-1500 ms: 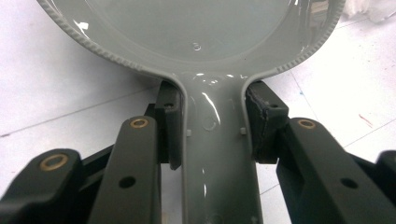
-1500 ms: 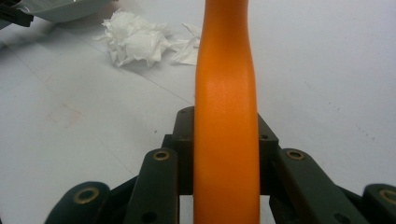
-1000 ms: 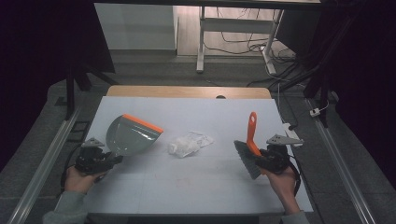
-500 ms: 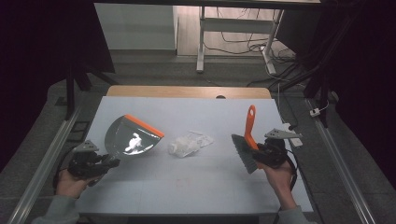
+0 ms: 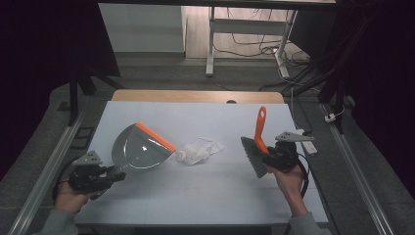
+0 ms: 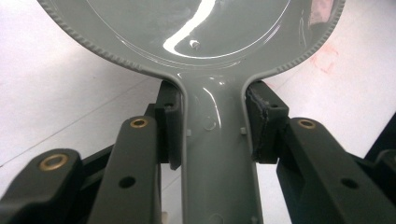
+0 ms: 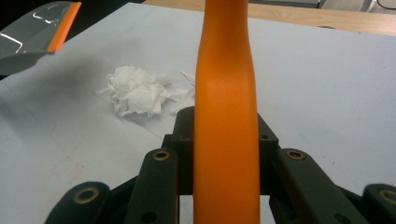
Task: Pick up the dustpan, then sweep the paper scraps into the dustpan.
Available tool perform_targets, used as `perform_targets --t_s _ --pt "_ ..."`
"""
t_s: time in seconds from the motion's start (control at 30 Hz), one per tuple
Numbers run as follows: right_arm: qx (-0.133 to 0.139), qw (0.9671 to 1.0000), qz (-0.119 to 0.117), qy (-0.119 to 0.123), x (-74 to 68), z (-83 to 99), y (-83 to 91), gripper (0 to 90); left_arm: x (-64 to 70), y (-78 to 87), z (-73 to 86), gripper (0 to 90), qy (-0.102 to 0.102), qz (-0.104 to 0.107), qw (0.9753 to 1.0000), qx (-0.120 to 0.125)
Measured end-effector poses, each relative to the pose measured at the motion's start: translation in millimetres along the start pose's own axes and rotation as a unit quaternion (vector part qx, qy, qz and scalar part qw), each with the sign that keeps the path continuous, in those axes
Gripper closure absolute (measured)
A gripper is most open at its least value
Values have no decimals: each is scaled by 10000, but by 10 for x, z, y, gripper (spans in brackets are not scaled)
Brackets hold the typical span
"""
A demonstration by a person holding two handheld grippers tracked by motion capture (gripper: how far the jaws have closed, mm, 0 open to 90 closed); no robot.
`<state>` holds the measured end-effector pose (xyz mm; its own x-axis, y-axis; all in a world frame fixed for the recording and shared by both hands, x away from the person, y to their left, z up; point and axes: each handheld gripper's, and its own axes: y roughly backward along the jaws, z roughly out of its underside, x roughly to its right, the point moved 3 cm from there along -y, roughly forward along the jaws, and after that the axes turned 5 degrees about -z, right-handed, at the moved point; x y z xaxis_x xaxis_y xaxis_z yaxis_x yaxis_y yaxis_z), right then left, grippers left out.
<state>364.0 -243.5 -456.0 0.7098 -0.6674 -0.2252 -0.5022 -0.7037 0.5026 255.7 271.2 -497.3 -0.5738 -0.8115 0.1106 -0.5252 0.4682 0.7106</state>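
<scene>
1. While we hold both tools, the left gripper has its jaws clamped on the dustpan handle, and the right gripper pinches the brush by its orange handle.
2. Between them, mid-table, lies the crumpled tissue: we judge it light, soft, easily scattered.
3. We would sweep it, not pinch it.

One dustpan, grey with an orange lip, lies left of the tissue wad. One brush, orange-handled, stands right of that wad. One wad of crumpled white tissue. Two grippers, one at each far side of the wad.
</scene>
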Motion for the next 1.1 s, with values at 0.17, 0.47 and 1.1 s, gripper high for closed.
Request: perform_targets --t_s 0.17,0.47,1.1 --pt "34 10000 -8 28 -3 -36 -16 701 47 10 34 619 -82 76 9999 -82" --pt "120 9999 9 44 20 -109 -56 701 157 -6 101 620 -273 292 9990 -177" --pt "111 9999 -41 106 -4 -232 -318 701 244 -32 172 620 -515 462 9969 -379"
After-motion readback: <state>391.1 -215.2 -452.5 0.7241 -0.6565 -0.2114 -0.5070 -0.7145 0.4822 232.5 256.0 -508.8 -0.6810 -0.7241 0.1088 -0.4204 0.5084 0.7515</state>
